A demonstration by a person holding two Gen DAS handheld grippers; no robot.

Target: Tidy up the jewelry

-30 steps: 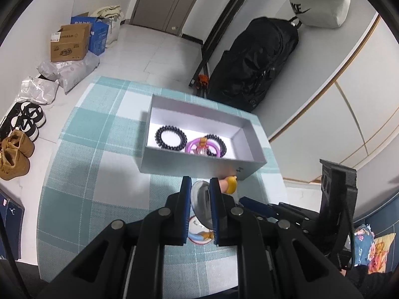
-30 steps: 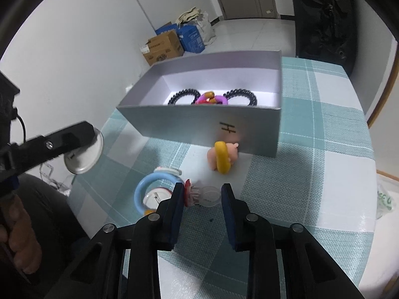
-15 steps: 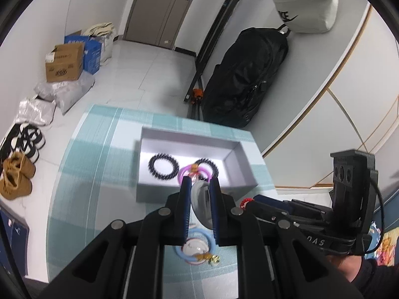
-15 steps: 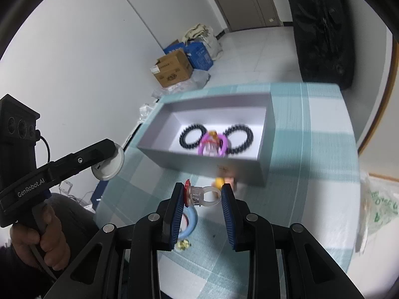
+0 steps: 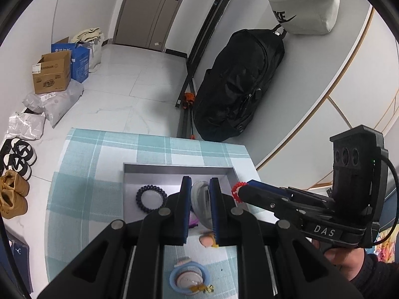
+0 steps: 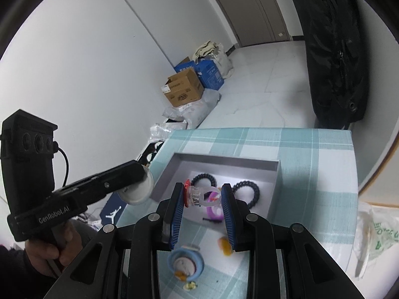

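Two grippers hang above the grey box (image 6: 271,172) on the checked tablecloth (image 6: 324,174). The left gripper (image 5: 200,186) is clamped on a pale round disc (image 5: 199,199). The right gripper (image 6: 202,191) pinches a clear ring with a red top (image 6: 197,195) between its blue pads. Inside the box lie two black coil hair ties (image 6: 247,191) and a purple ring (image 6: 214,211). On the cloth in front of the box sit a blue ring (image 6: 185,261) and a small yellow and pink piece (image 6: 224,245).

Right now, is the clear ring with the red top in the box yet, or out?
Out. The clear ring is clamped between the right gripper fingers, held in the air above the grey box, which holds two black hair ties and a purple piece.
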